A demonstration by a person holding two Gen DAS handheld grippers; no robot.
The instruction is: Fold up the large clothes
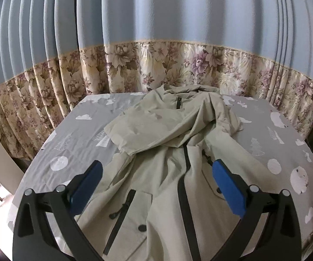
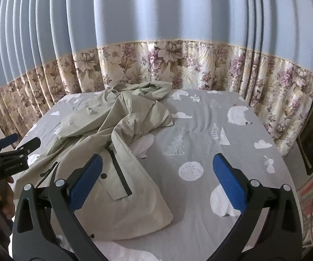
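Perhaps lettering, left gripper [image 2: 24,140], unreadable.

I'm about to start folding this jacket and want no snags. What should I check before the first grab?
1. Left gripper open, empty: ok.
2. Right gripper open, empty: ok.
3. Jacket spread flat: not ok, bunched, sleeve thrown across the body.
4. Front zipper closed: cannot tell.
5. Bedsheet beside the jacket free for spreading: ok.
6. Hood laid flat: not ok, crumpled near the curtain.
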